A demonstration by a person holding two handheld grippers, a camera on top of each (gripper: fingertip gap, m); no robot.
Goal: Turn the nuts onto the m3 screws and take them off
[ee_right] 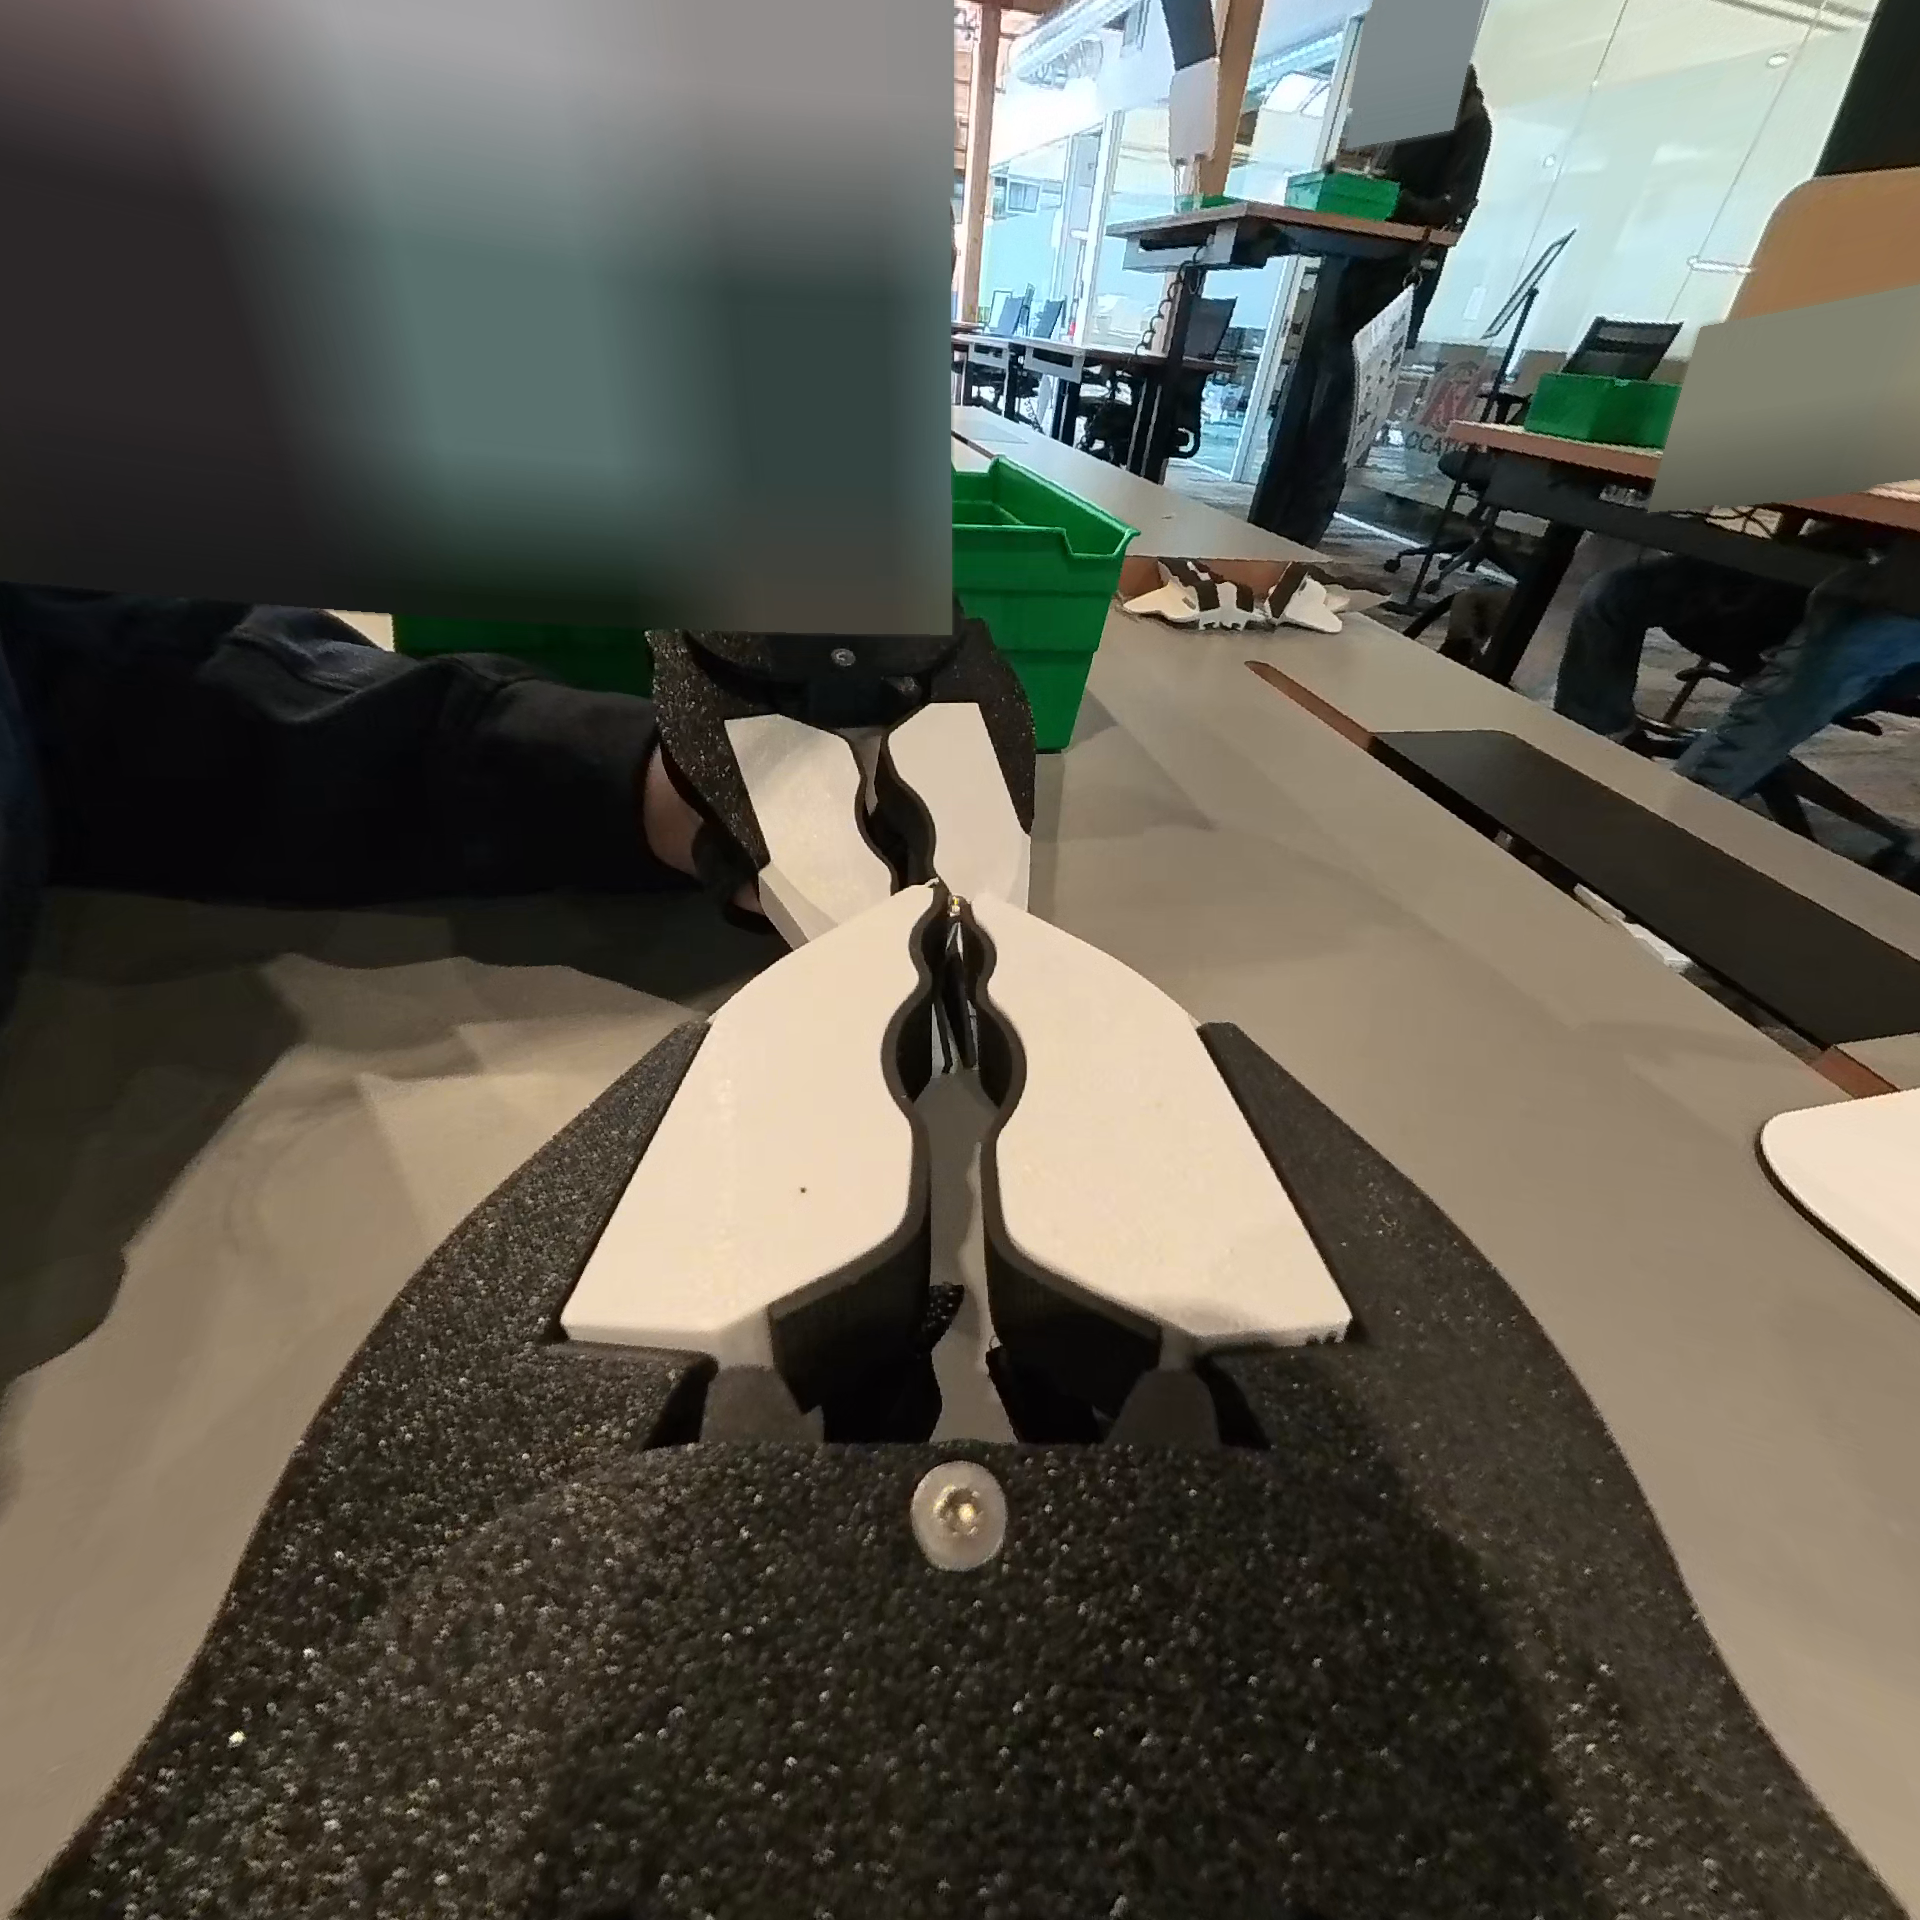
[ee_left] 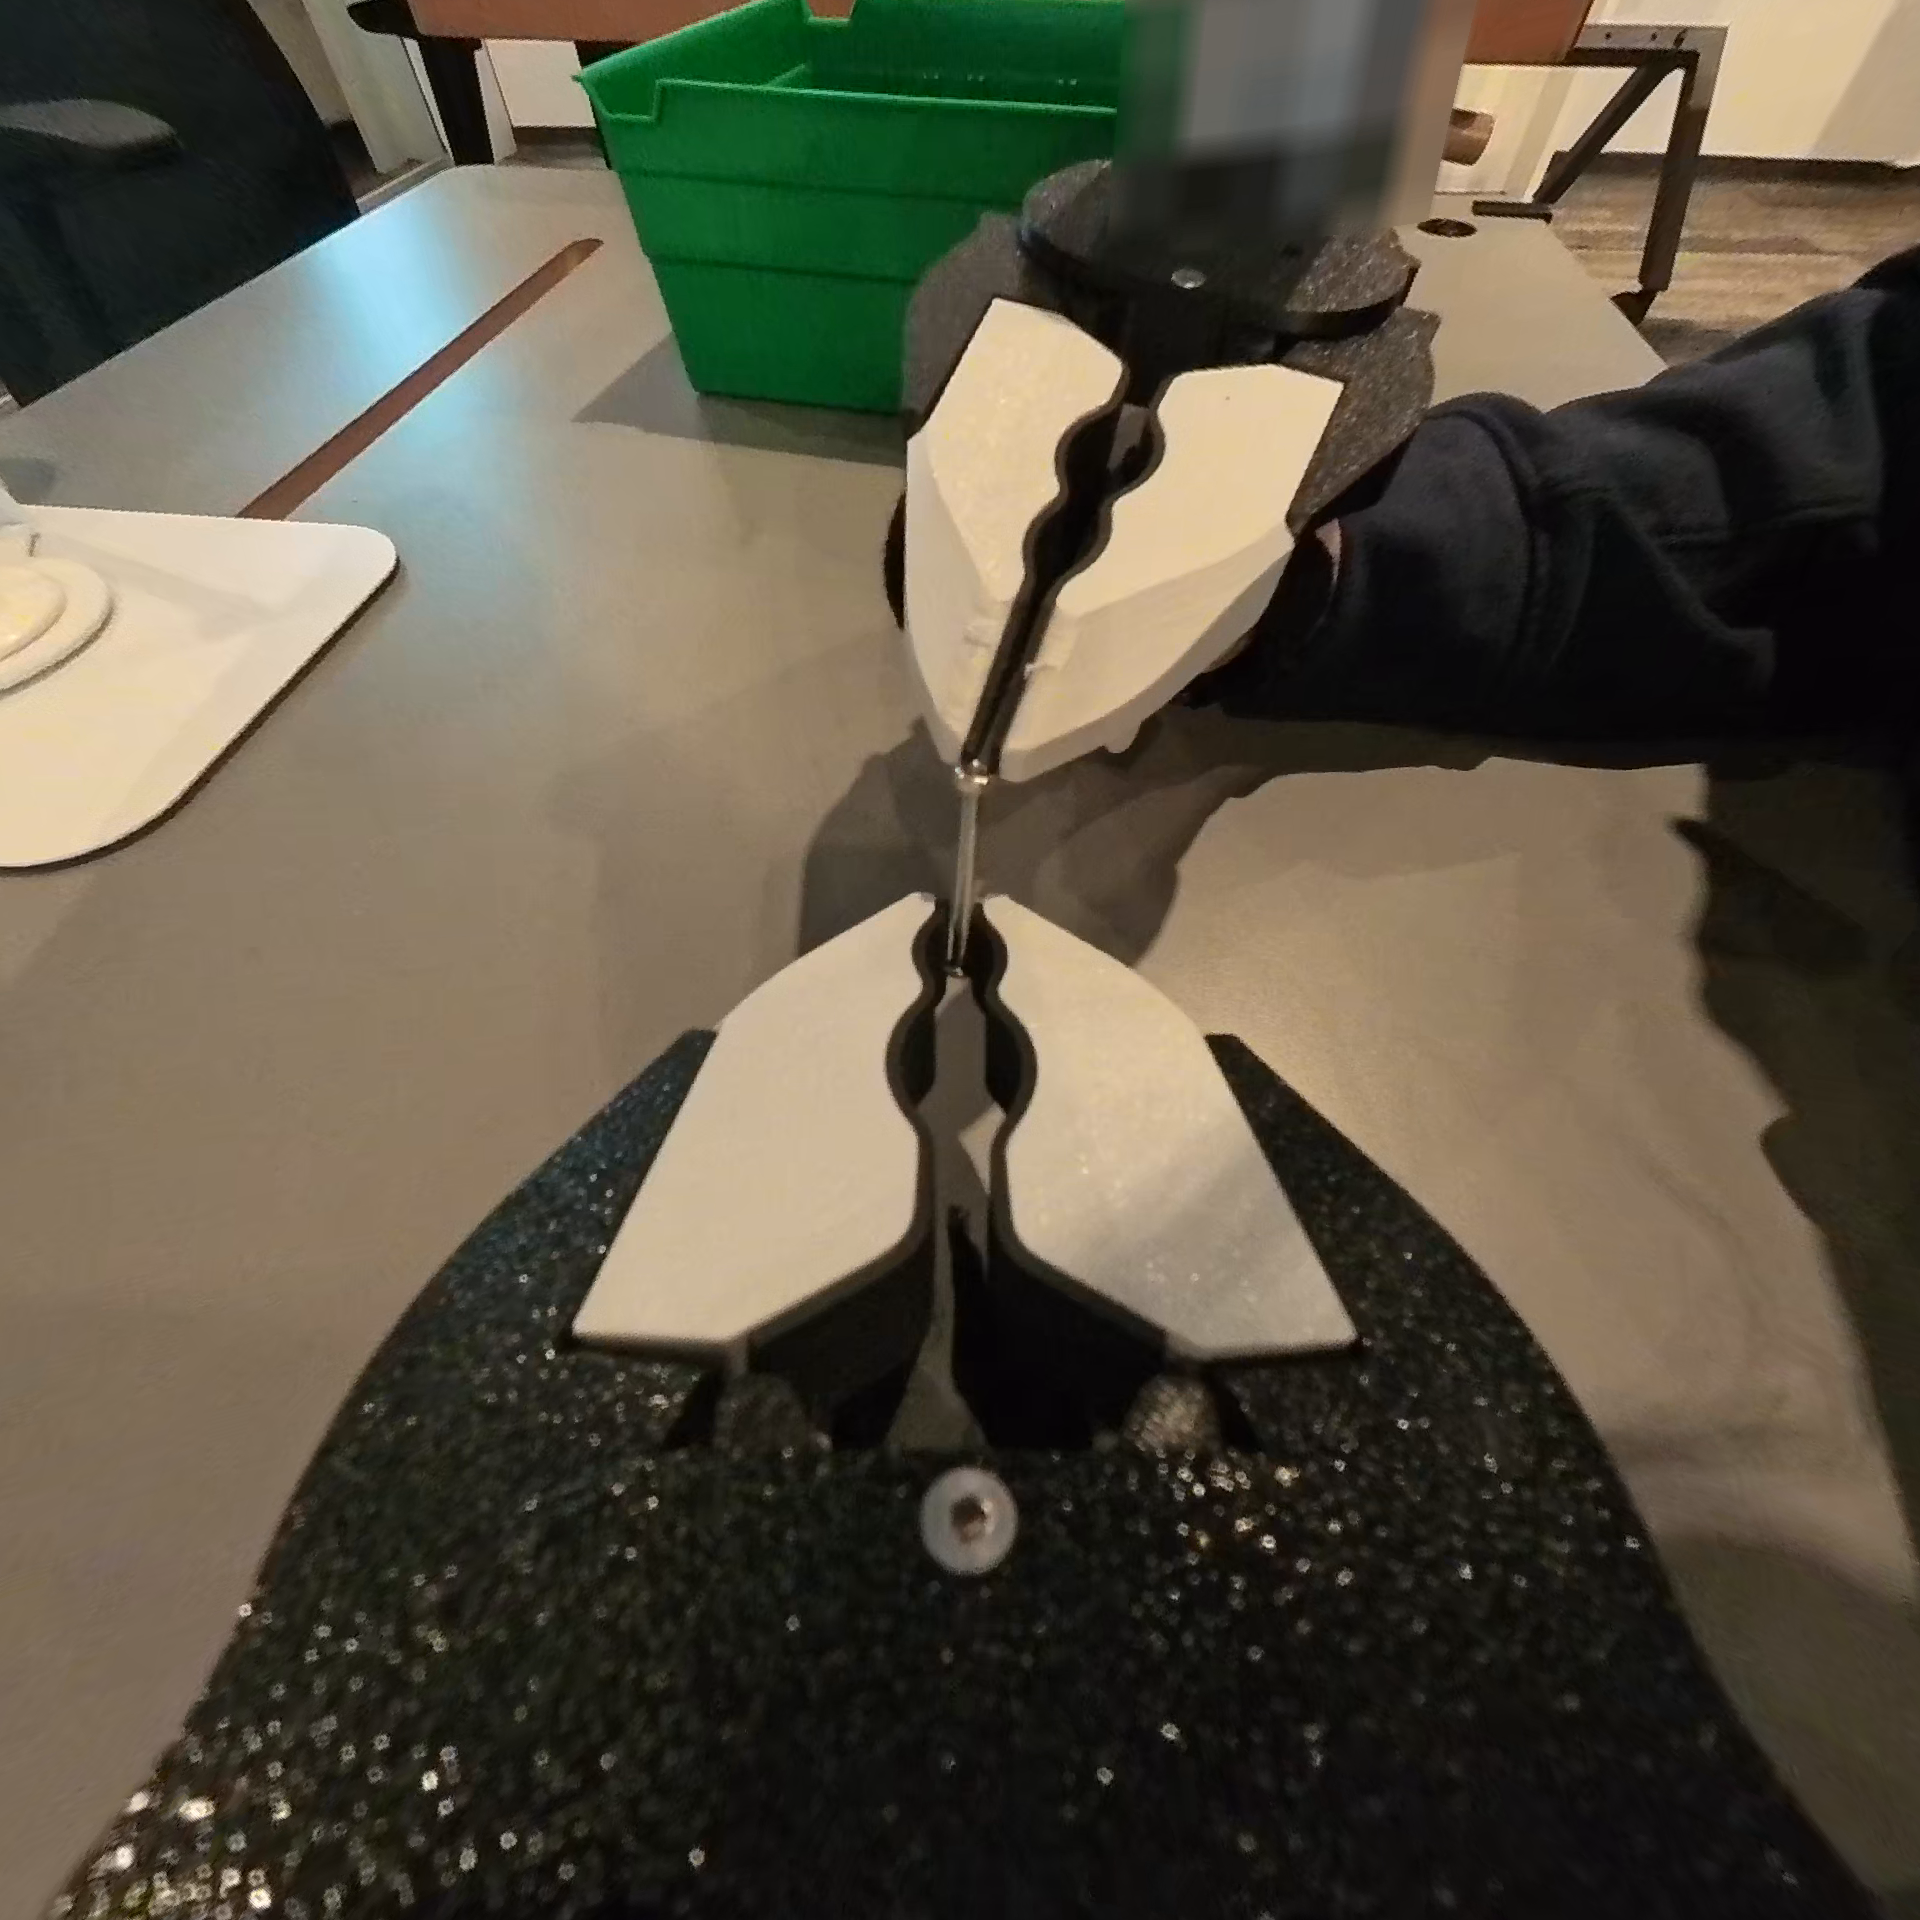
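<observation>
No legible writing or brand marks. Left gripper pinched on thin silver screw, held above matte grey table. Right gripper pinched on small shiny nut at screw's far end. Fingers chalky white, wavy-edged; mounts black, glittery. Ribbed green plastic bin behind.

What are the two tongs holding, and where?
Left tongs pinch the thin silver screw at its near end; right tongs grip the nut at its far end.
</observation>
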